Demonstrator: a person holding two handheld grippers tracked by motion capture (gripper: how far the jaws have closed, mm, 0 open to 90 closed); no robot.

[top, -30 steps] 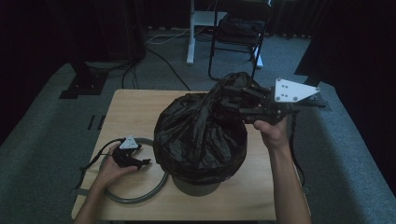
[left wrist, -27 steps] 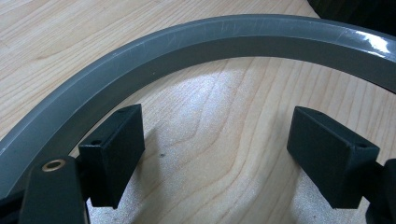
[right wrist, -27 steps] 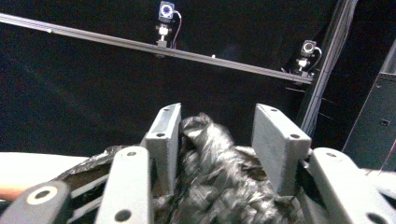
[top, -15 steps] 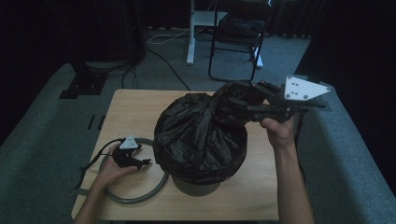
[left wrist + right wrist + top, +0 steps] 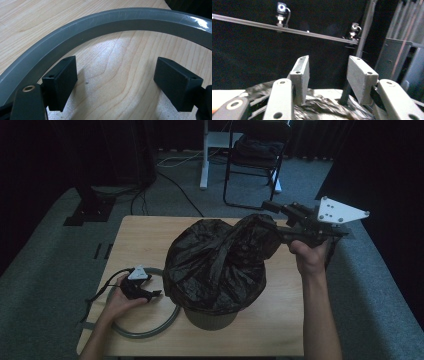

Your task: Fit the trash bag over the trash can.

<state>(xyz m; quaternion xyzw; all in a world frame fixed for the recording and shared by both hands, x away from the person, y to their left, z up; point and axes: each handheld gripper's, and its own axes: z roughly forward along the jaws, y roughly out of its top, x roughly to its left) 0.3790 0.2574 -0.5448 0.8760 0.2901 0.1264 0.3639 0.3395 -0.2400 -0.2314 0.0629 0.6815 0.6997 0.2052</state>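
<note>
Bin bag [image 5: 220,260] apparently below right gripper [image 5: 327,80]

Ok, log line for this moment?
left gripper: open, beside grey ring | right gripper: open, above black bag | bag over bin

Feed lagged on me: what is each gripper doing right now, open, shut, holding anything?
Left gripper: open, nothing between its jaws, low over the table by the grey ring.
Right gripper: jaws apart, gap looks empty, just above the black bag.
</note>
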